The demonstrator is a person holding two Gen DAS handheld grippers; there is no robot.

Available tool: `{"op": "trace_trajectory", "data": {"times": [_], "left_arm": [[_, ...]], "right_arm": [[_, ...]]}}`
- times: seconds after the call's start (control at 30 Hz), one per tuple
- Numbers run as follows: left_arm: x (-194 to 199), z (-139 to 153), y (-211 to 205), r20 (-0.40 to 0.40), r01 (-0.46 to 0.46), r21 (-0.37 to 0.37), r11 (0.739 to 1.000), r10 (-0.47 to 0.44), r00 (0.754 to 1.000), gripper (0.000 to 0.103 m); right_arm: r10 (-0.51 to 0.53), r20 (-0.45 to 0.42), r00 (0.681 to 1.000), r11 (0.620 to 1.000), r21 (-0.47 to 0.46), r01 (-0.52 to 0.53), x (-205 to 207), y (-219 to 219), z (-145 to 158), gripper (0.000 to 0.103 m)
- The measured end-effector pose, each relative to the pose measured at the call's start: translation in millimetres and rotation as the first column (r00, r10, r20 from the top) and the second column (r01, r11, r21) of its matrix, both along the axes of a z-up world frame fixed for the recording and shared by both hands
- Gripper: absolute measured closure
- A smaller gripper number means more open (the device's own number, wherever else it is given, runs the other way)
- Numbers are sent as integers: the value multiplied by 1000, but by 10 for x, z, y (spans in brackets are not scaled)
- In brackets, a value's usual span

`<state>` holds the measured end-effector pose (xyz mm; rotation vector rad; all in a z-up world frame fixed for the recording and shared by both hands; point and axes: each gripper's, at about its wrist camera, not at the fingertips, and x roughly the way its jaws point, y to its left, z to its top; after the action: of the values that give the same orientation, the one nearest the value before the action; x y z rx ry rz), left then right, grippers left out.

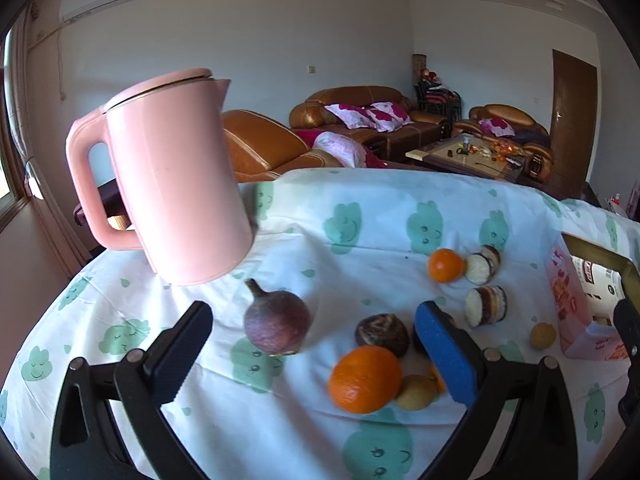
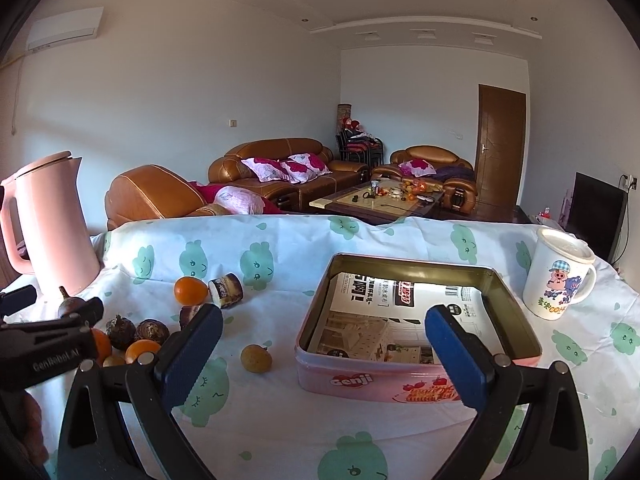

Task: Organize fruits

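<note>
kettle (image 1: 172, 184) far left on cloth | left gripper (image 1: 320, 356) jaws wide, empty, over mangosteen (image 1: 277, 320); oranges (image 1: 365, 378) clustered beside | longan (image 2: 256, 358) alone mid-cloth | right gripper (image 2: 324, 356) jaws apart, empty, at tin (image 2: 400, 384) | mug (image 2: 560, 276) far right

The word "Genji" is written in white letters on the pink front of the tin (image 2: 356, 384). A printed paper (image 2: 400, 312) is laid inside the tin; big letters and a bar code are seen on it, but they cannot be read. Letters like "GenRobot.AI" are printed in white on the black left gripper (image 2: 52, 364). Some blue signs are painted low on the white cup (image 2: 560, 280), under a cartoon pig, and cannot be made out.
</note>
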<state>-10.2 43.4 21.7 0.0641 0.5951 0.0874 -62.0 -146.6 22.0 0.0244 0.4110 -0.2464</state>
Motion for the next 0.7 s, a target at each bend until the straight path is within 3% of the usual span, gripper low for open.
{"op": "trace_trajectory", "data": {"times": [0.17,0.27,0.33,0.47,0.57,0.7], "left_arm": [[-44,62,291,-2,-71,-24,997,71,997,0],[-64,80,386,-12,-72,-53,996,72,997,0],[-73,83,409,-18,-61,-56,997,60,998,0],[16,20,430,-81,38,-138,990,-49,996,11],[39,-33,328,-136,131,-186,974,-158,978,13],[34,-37,226,-158,217,-192,957,-249,956,13]], "right_arm": [[130,-7,992,990,57,-129,33,86,0,7],[278,-63,958,956,116,-270,155,273,-55,20],[347,-118,930,936,99,-337,260,484,-119,25],[421,-228,878,907,132,-400,517,805,-278,36],[434,-282,856,900,184,-395,673,889,-367,45],[463,-317,827,877,302,-375,821,837,-481,45]]}}
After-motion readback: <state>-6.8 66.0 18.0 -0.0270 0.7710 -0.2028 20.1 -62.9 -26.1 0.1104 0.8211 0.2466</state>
